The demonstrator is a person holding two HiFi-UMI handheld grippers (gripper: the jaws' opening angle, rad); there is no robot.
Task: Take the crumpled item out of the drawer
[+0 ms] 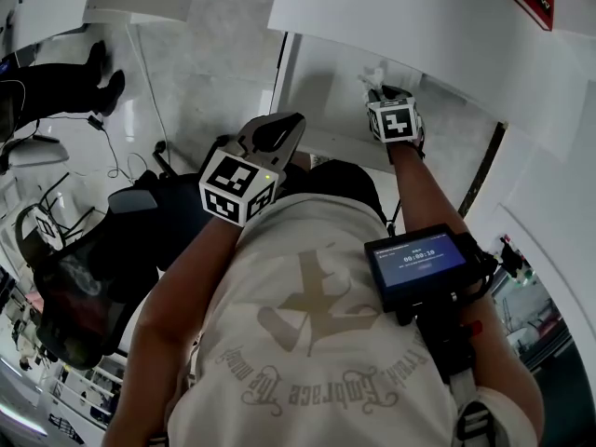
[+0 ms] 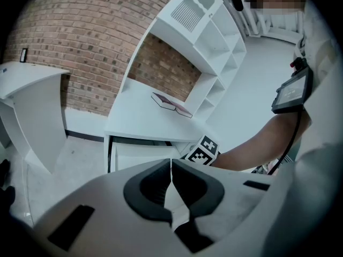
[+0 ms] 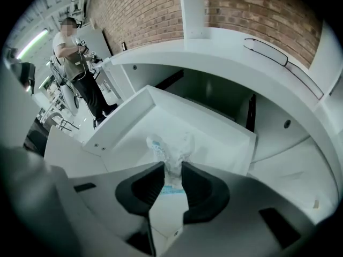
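Between the right gripper's [image 3: 172, 169] jaws the crumpled item [image 3: 170, 150] is pinched, its lower part hidden: white, wrinkled, faintly blue-printed, above the drawer [image 3: 128, 123]. The left gripper's [image 2: 171, 170] jaws meet, empty.

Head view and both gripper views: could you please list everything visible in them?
crumpled item: one, white with blue print, in the right tool over the drawer
drawer: one, white, open under the desk
desk: one, white, against the brick wall
book: one, pale, flat on desk
shelf unit: one, white, beside desk
brick wall: one, red-brown, behind desk
office chair: one, black, head view's left
bystander: one, pale top, far in right gripper view
screen: one, black, on right forearm
left tool: one, white, black pads, shut, empty
right tool: one, white, black pads, shut on crumpled item
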